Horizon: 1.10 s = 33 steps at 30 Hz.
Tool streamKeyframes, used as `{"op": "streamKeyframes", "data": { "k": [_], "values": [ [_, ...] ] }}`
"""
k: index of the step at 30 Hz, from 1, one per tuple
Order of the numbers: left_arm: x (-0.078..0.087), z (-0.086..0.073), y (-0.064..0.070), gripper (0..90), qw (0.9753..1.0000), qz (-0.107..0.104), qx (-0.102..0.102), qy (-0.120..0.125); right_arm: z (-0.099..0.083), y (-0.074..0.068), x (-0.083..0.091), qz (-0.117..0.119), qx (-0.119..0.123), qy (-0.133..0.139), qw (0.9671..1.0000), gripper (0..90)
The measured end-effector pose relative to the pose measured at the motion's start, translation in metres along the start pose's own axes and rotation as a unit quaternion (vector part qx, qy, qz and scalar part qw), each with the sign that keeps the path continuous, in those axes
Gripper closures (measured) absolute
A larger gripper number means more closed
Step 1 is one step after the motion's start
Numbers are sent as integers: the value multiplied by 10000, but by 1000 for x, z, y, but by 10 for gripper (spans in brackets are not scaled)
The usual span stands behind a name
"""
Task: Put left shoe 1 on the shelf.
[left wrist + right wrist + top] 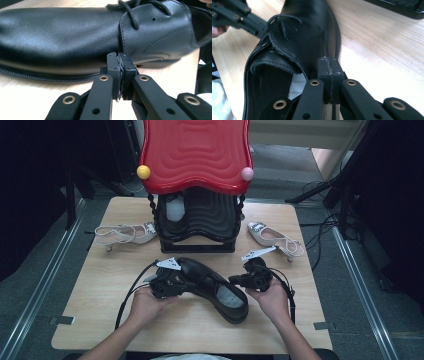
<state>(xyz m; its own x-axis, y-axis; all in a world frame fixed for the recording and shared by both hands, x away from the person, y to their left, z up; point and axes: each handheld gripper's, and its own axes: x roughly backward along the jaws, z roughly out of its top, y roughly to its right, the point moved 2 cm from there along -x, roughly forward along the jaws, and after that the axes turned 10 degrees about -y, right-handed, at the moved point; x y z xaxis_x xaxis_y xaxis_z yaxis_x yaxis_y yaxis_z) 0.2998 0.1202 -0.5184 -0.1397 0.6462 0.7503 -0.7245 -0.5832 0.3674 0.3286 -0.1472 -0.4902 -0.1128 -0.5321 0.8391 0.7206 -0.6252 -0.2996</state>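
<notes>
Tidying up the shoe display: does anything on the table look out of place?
The black shoe lies slantwise mid-table between the shut grippers, left and right. The pale heels flank the rack, apart.

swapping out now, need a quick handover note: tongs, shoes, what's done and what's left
Left tongs: shut, tips against the side of the black shoe, gripping nothing.
Right tongs: shut, at the shoe's heel opening, also gripping nothing.
Black shoe lies on the table between both tongs. Another black shoe sits in the rack. White heels lie either side of the rack.
Left, likely: grip the black shoe and rack it.
</notes>
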Motion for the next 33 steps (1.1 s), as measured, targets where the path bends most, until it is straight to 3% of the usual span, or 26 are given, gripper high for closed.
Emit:
{"op": "streamKeyframes", "data": {
  "k": [9, 19, 33],
  "values": [
    [-5, 7, -7, 890, 10000, -94, 29, 10, -10, -15, 1, 38, -109, -127, 9999, 900],
    [-11, 16, -9, 891, 9999, -141, -38, -43, -18, -16, 4, 98, -374, -88, 9992, 900],
    [-19, 27, -13, 889, 9994, -259, -200, -84, -23, -16, 5, 212, -526, -74, 9984, 900]
  ]
}}
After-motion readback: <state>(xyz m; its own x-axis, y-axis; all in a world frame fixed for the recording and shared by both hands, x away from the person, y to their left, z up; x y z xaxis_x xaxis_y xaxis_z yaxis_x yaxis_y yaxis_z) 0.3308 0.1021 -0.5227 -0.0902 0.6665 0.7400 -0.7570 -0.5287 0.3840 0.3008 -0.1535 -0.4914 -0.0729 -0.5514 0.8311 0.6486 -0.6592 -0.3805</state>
